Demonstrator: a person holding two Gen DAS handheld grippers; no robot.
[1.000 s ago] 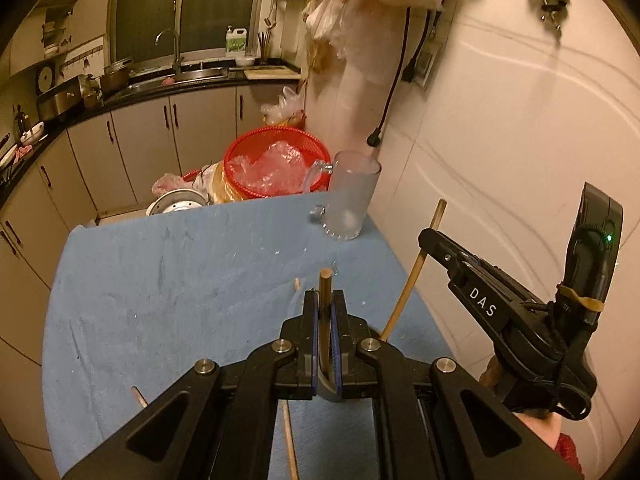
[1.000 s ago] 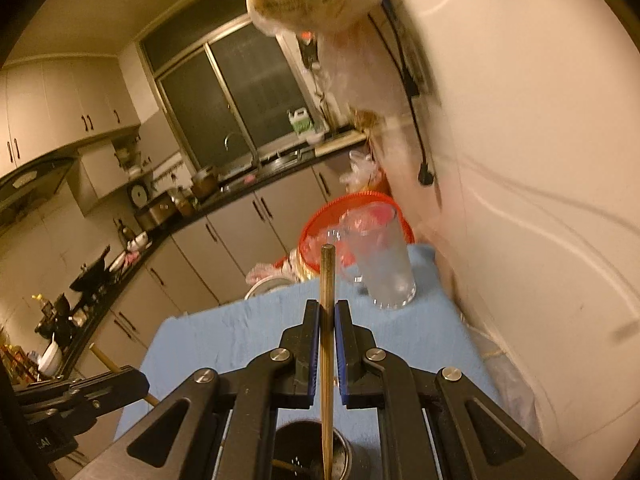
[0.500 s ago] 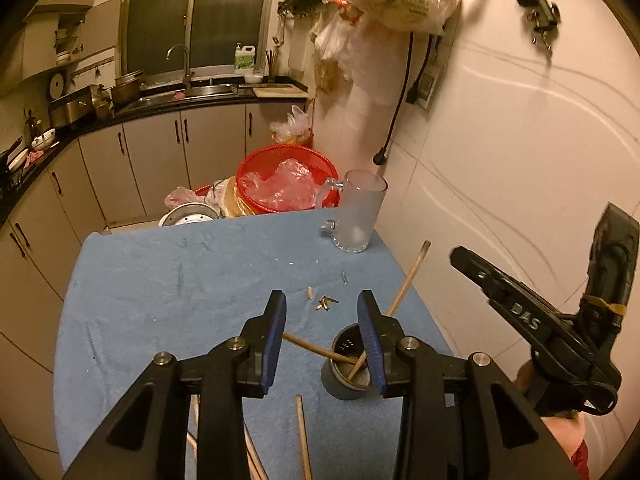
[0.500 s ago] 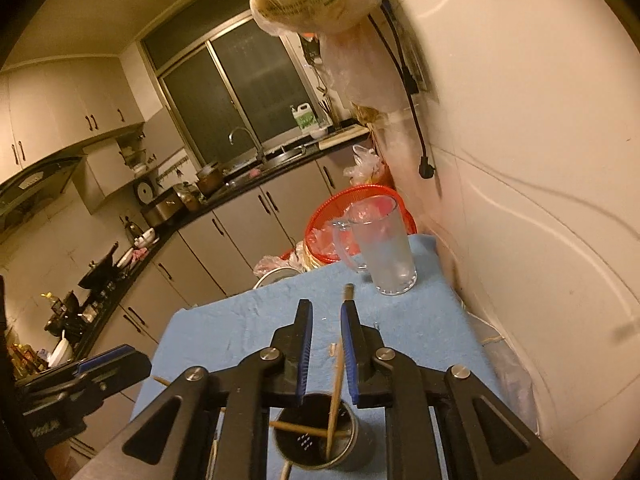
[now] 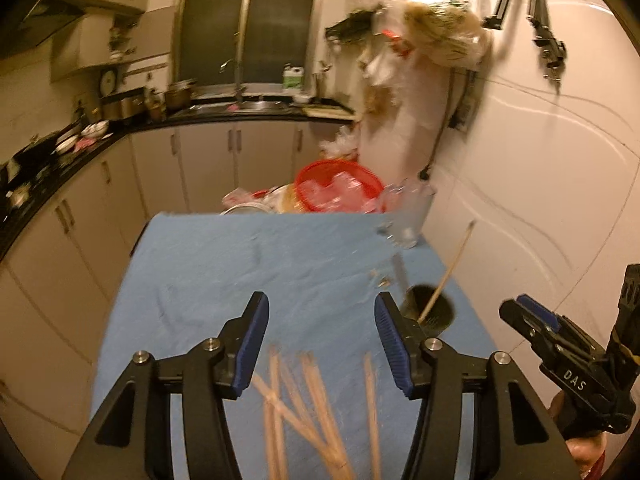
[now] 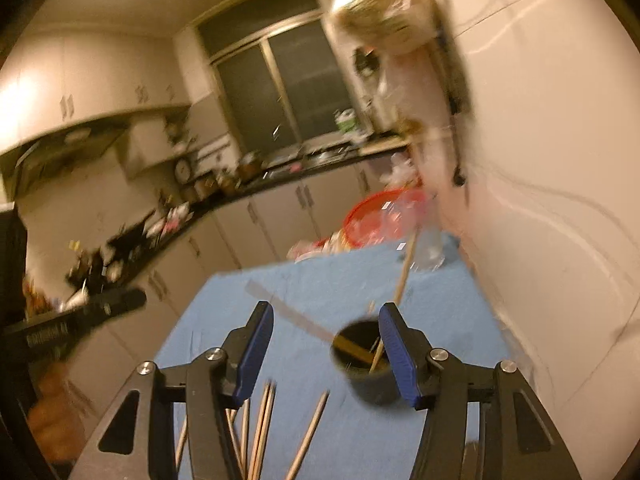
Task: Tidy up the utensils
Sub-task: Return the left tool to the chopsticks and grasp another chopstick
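A dark round utensil holder (image 5: 434,312) stands on the blue cloth near the wall, with two wooden chopsticks (image 5: 450,270) leaning in it. It also shows in the right wrist view (image 6: 366,364), just left of my right finger. Several loose wooden chopsticks (image 5: 304,404) lie on the cloth below my left gripper (image 5: 322,344), which is open and empty. They show in the right wrist view too (image 6: 264,428). My right gripper (image 6: 326,354) is open and empty above the cloth; it shows at the right of the left wrist view (image 5: 532,322).
A frosted glass mug (image 5: 412,216) stands at the cloth's far right corner beside the white wall. A red basket with plastic (image 5: 338,190) sits just beyond the table's far edge. Kitchen cabinets and a counter run along the left and back.
Both grippers let go of their chopsticks, which now stand in the holder. Both have opened wide and pulled back, bringing the loose chopsticks into view.
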